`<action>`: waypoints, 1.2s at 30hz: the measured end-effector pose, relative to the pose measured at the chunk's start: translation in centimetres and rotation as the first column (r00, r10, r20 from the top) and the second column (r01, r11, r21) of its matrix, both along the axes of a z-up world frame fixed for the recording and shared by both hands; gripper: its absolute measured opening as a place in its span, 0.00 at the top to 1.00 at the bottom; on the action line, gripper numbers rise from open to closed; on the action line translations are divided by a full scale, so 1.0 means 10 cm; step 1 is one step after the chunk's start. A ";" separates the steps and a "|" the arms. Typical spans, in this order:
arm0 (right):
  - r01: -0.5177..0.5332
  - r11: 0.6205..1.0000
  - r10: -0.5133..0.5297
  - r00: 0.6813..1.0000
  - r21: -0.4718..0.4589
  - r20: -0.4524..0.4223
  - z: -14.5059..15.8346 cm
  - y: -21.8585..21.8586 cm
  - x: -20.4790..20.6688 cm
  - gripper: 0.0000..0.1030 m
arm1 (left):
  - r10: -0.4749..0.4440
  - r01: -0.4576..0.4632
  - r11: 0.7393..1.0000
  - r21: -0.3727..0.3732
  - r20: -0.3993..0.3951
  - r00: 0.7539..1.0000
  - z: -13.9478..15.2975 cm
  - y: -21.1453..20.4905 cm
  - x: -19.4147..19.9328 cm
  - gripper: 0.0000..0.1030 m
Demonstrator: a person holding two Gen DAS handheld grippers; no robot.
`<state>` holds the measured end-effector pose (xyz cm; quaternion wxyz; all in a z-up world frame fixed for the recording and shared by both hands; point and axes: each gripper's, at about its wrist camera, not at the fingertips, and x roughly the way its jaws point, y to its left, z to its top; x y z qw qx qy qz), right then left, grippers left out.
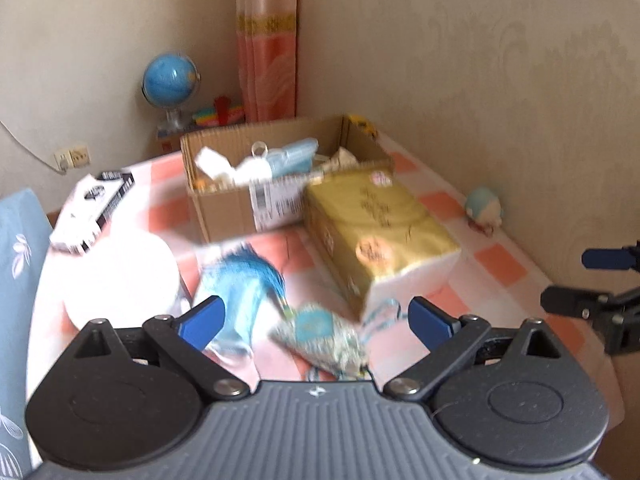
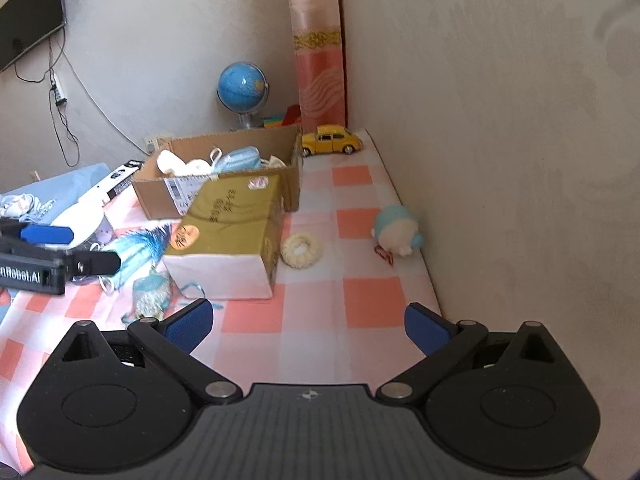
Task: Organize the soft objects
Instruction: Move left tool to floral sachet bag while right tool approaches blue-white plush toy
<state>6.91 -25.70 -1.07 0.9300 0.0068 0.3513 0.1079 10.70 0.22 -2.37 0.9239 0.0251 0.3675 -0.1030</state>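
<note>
Soft objects lay scattered over a checked cloth [image 2: 360,304] that covered the worktop: a small brocade sachet [image 1: 320,336] with a blue tassel [image 1: 256,268], a pale blue plush toy [image 2: 396,232] near the wall, a woolly ring [image 2: 301,250] beside a gold pack of tissues [image 2: 236,220], and face masks already heaped in the cardboard box [image 2: 160,196] at the back.

The left gripper [image 1: 316,320] hung just above the sachet with its jaws opening, nearly at full spread; the sachet sat in the gap between the blue pads but neither pad pressed on it. The right gripper [image 2: 308,328] stood wide apart too, over bare cloth, holding nothing.

Judged by its look, the sachet would be light and squashy, its woven skin slightly slick and its cords apt to trail and snag. The padded body seemed the place to pinch it, across the middle, not by the tassel or the loop, which would let it swing. The plush toy would likely give under the pads and want a deeper bite across its round belly. The tissue pack looked bulkier and firmer, probably near the limit of the jaws.
</note>
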 end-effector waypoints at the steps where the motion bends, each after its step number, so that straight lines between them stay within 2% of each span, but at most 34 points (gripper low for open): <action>1: -0.001 1.000 0.001 1.000 -0.002 -0.007 -0.03 0.00 0.01 0.00 | -0.009 0.009 1.000 -0.010 -0.013 1.000 -0.05 0.00 -0.01 0.05; 10: -0.019 0.998 0.014 0.995 -0.054 -0.100 -0.36 0.01 0.13 0.00 | -0.099 0.099 0.995 -0.007 -0.066 0.993 -0.29 -0.13 0.22 0.05; 20: -0.018 0.998 0.009 0.991 -0.065 -0.136 -0.48 0.02 0.18 0.00 | -0.169 0.175 0.984 0.044 -0.116 0.979 -0.51 -0.26 0.40 0.05; 26: -0.018 0.996 0.006 0.991 -0.088 -0.135 -0.50 0.04 0.18 0.00 | -0.221 0.221 0.975 -0.025 -0.198 0.955 -0.56 -0.25 0.27 0.05; 28: -0.014 0.996 0.003 0.991 -0.084 -0.134 -0.49 0.02 0.18 0.00 | -0.239 0.242 0.970 -0.006 -0.186 0.953 -0.54 -0.26 0.21 0.05; 31: -0.007 0.997 -0.004 0.991 -0.082 -0.131 -0.48 0.00 0.17 0.00 | -0.193 0.202 0.978 0.051 -0.145 0.970 -0.52 -0.24 0.23 0.05; 33: -0.006 0.997 -0.005 0.992 -0.080 -0.128 -0.48 0.01 0.16 0.00 | -0.168 0.177 0.983 0.055 -0.142 0.976 -0.52 -0.22 0.31 0.05; 36: -0.005 0.997 -0.005 0.992 -0.081 -0.124 -0.47 0.01 0.14 0.00 | -0.182 0.190 0.981 0.043 -0.153 0.971 -0.57 -0.22 0.38 0.05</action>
